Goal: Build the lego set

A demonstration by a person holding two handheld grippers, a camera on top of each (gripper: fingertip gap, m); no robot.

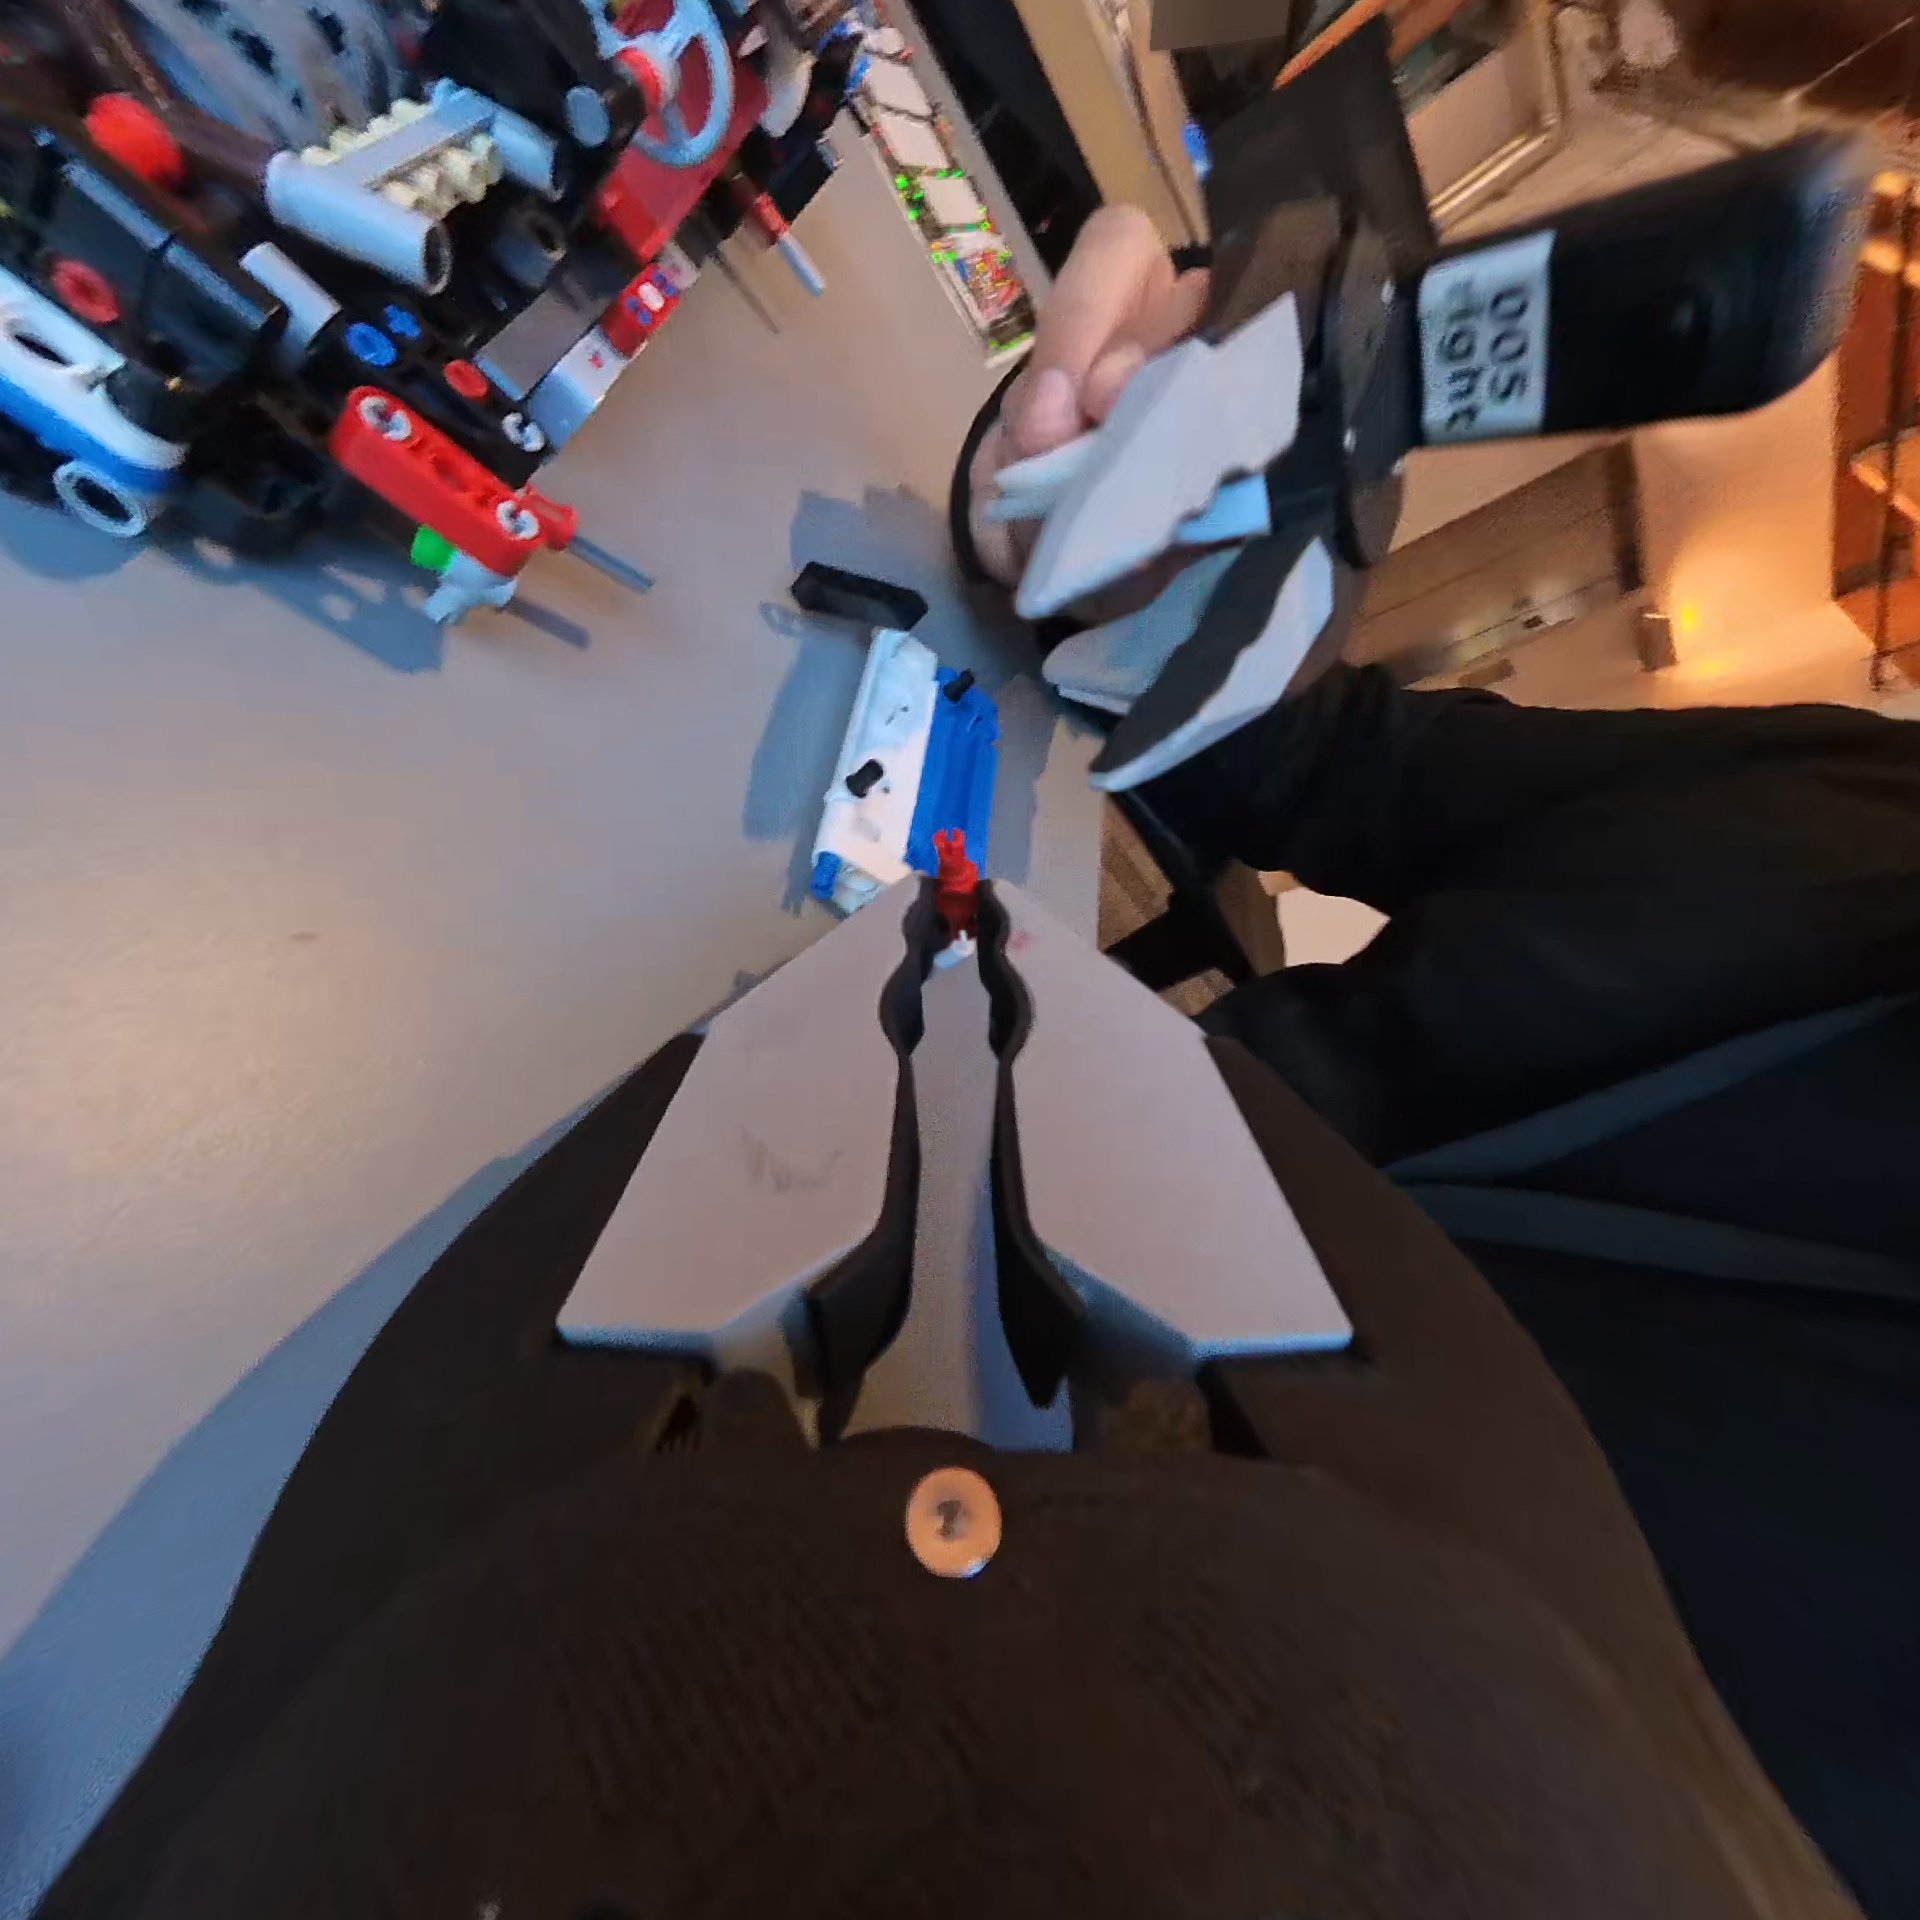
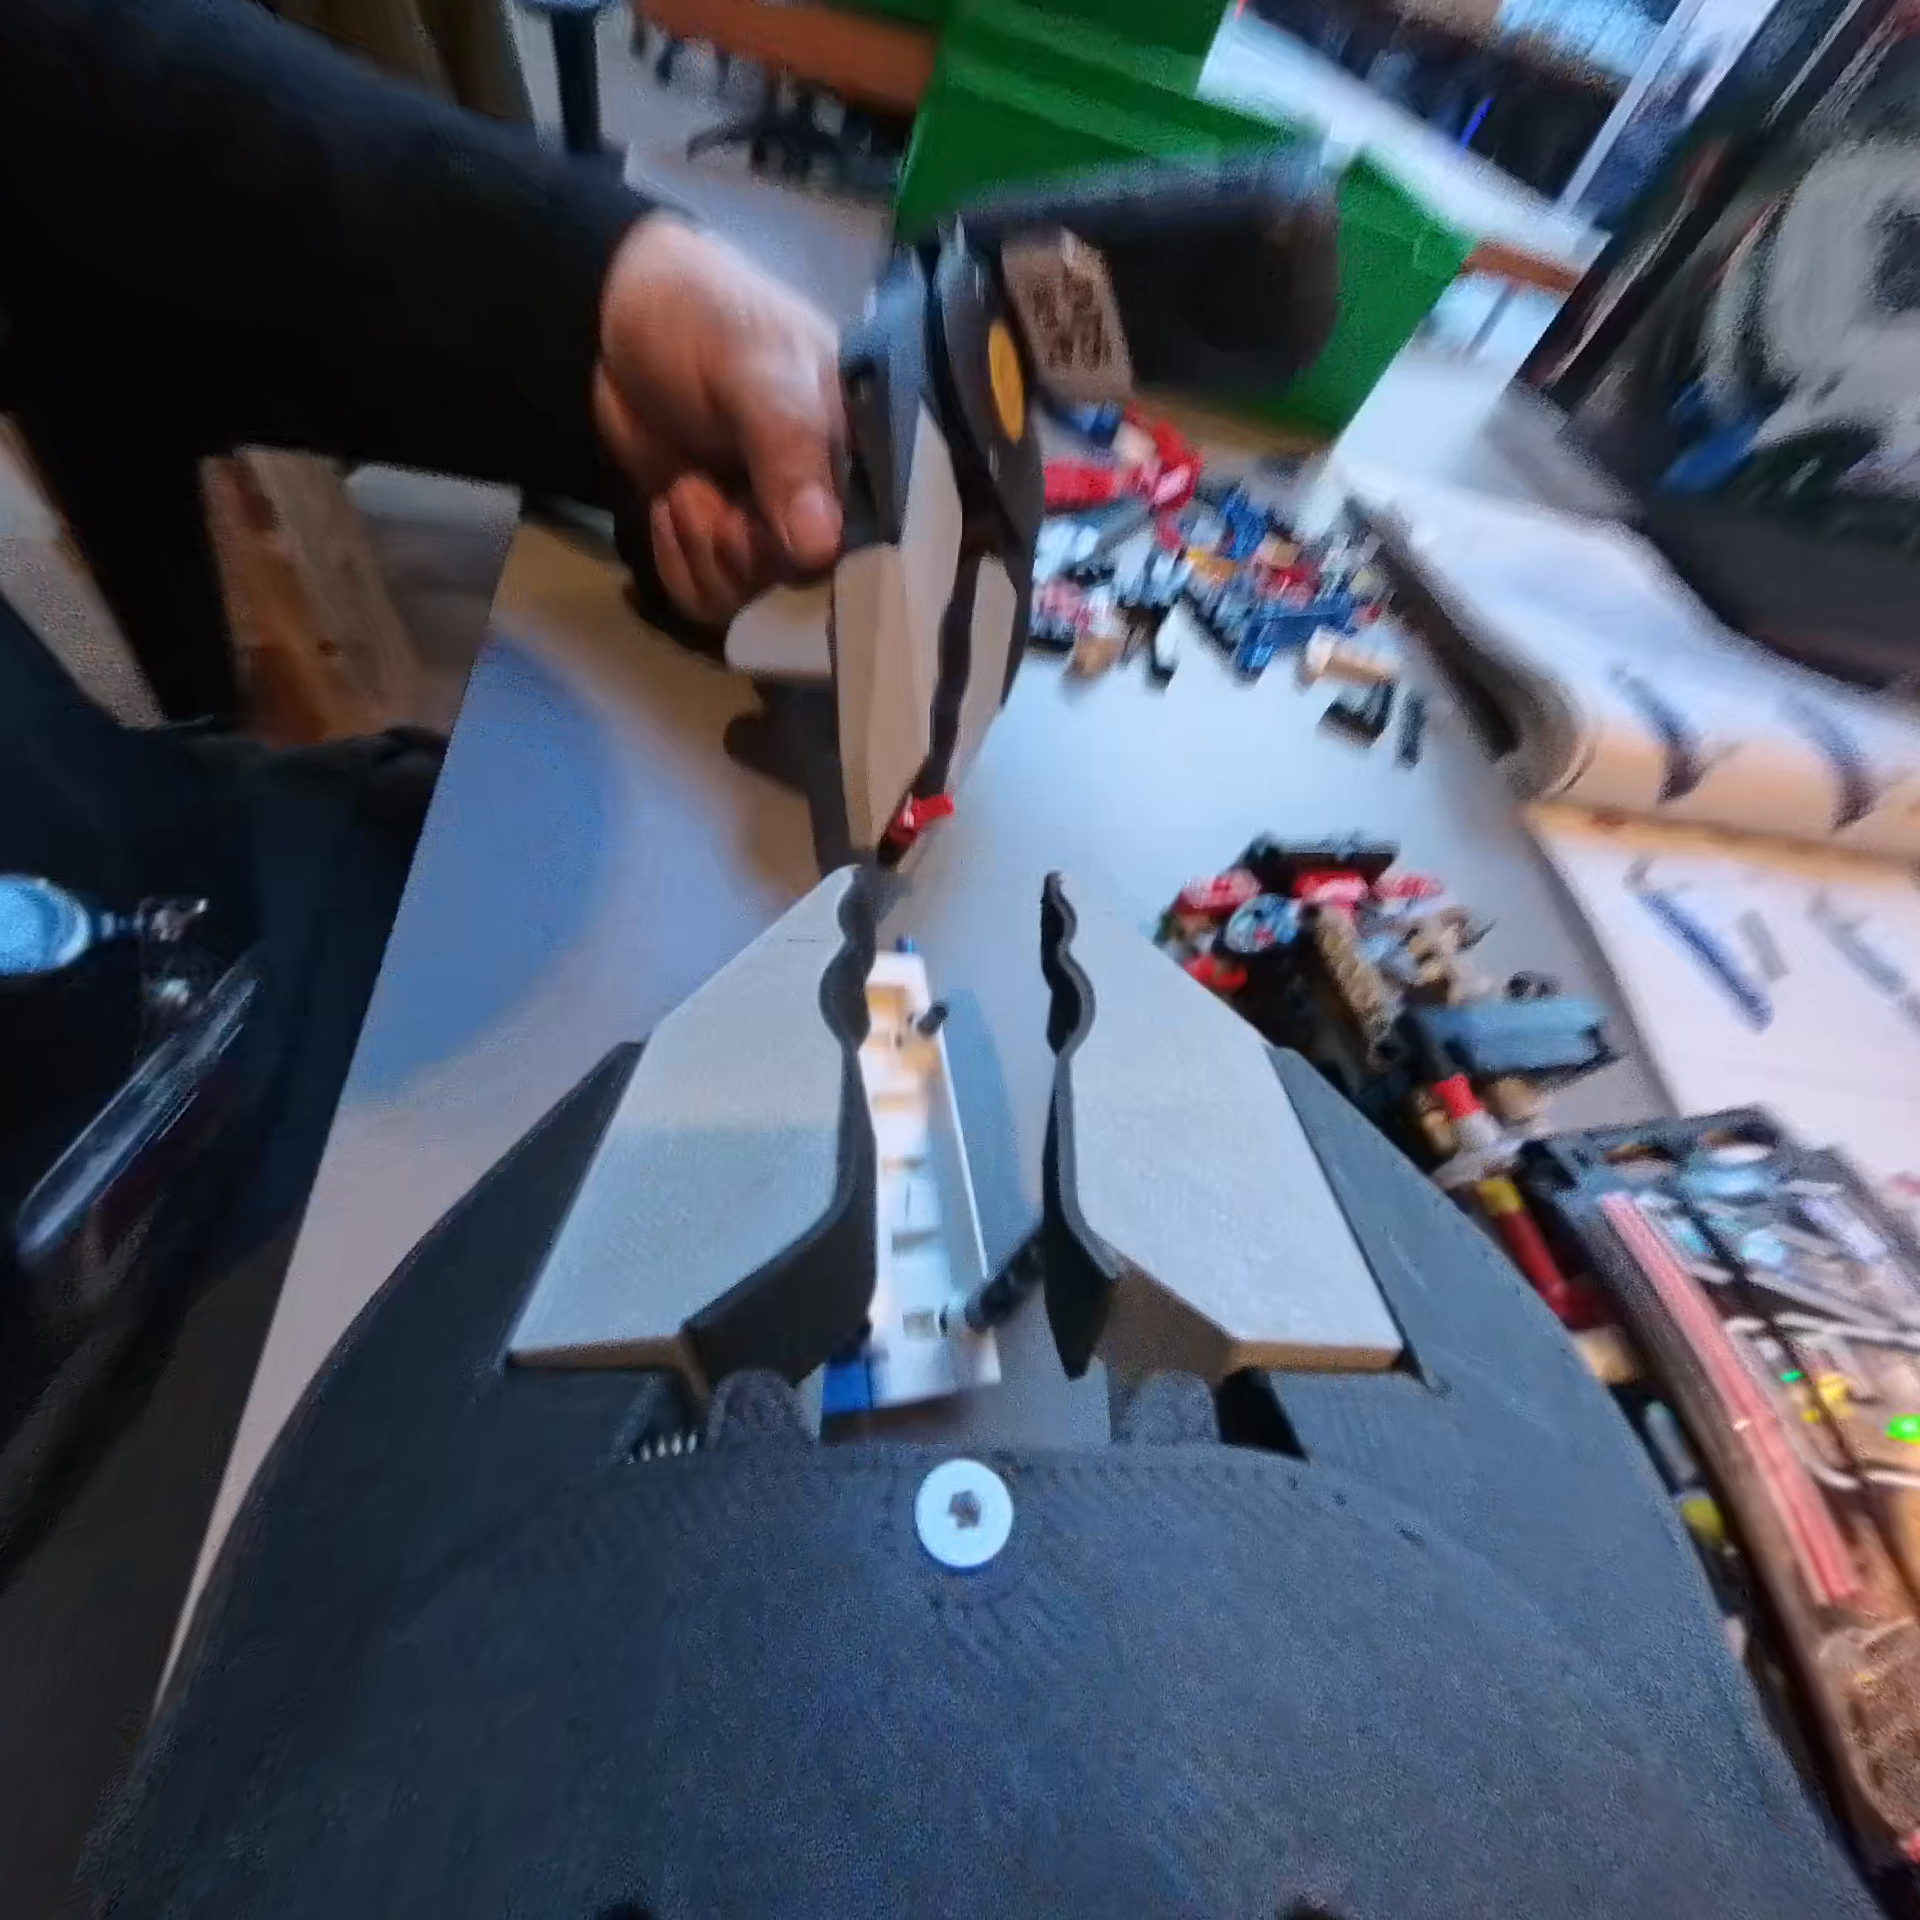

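Right tool [image 2: 951,914] spread above white panel [image 2: 914,1174]; left tool [image 2: 902,831] pinches red pin [image 2: 920,814].

Left wrist cam rides above the left gripper [image 1: 954,902], close over the table [image 1: 312,935], aimed at 12. Right wrist cam is likewise mounted on the right gripper [image 2: 951,914], low, tilted down. Both share the white-blue panel [image 1: 904,769] [image 2: 914,1143]; each sees the other gripper at 1 and 12.
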